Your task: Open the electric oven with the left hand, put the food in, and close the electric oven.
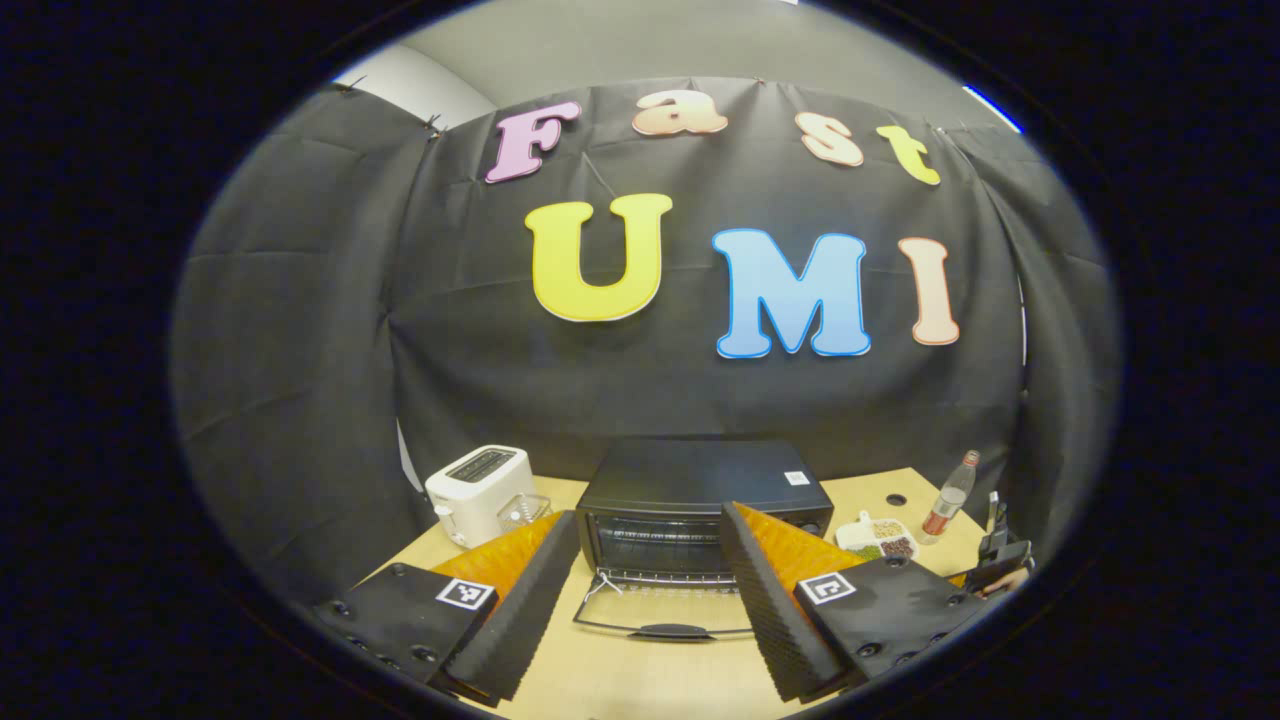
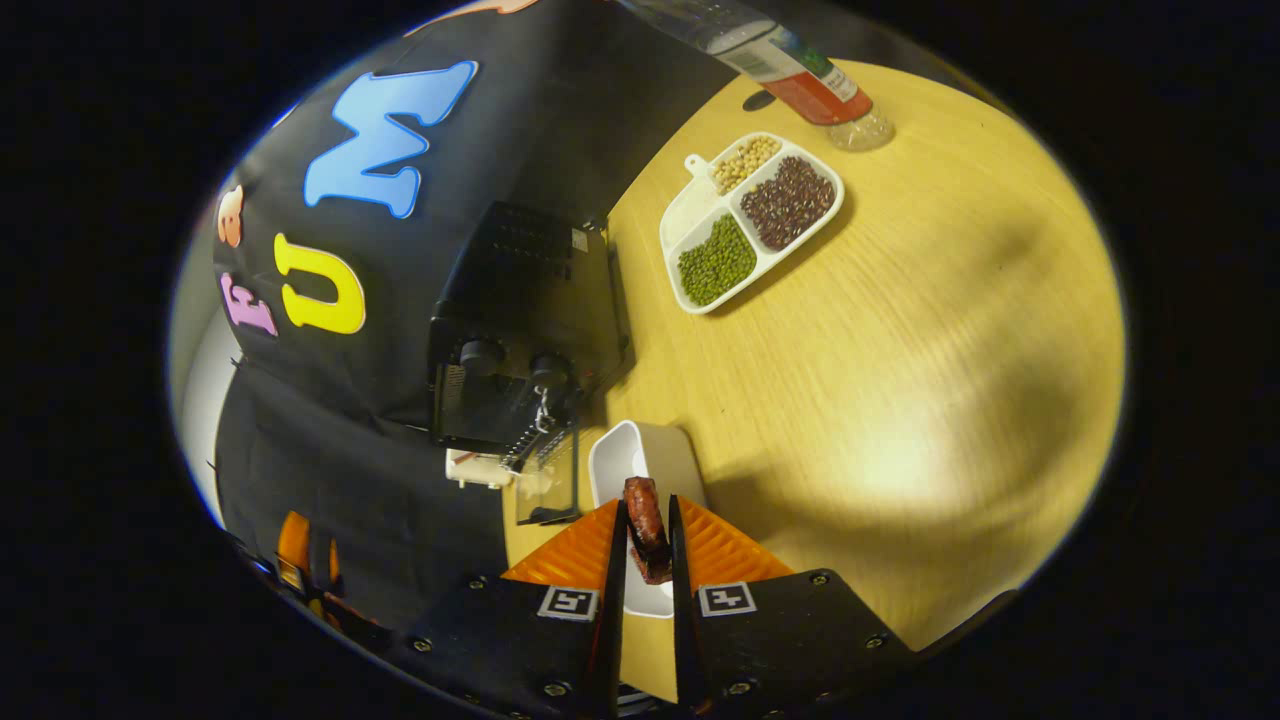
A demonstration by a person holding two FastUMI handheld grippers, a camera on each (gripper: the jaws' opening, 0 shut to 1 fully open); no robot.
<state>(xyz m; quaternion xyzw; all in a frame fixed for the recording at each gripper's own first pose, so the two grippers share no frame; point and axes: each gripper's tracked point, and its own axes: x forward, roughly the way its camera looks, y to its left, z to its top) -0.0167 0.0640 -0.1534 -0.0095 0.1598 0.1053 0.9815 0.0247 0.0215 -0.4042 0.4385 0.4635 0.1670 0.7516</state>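
The black electric oven (image 1: pixel 700 475) stands at the back of the wooden table with its glass door (image 1: pixel 665 630) folded down flat toward me. My left gripper (image 1: pixel 650 512) is open in front of the oven, its fingers on either side of the open mouth and apart from the door. In the right gripper view, my right gripper (image 2: pixel 647 505) is shut on a reddish-brown sausage (image 2: pixel 645 530), held over a white dish (image 2: pixel 625 455). The oven (image 2: pixel 520 300) lies beyond that dish, its door (image 2: pixel 550 480) hanging open.
A white toaster (image 1: pixel 480 490) stands left of the oven. To the oven's right lie a white divided tray of beans (image 1: pixel 878 538) (image 2: pixel 750 215) and a plastic bottle (image 1: pixel 950 495) (image 2: pixel 790 75). Bare tabletop (image 2: pixel 900 350) stretches in front of the tray.
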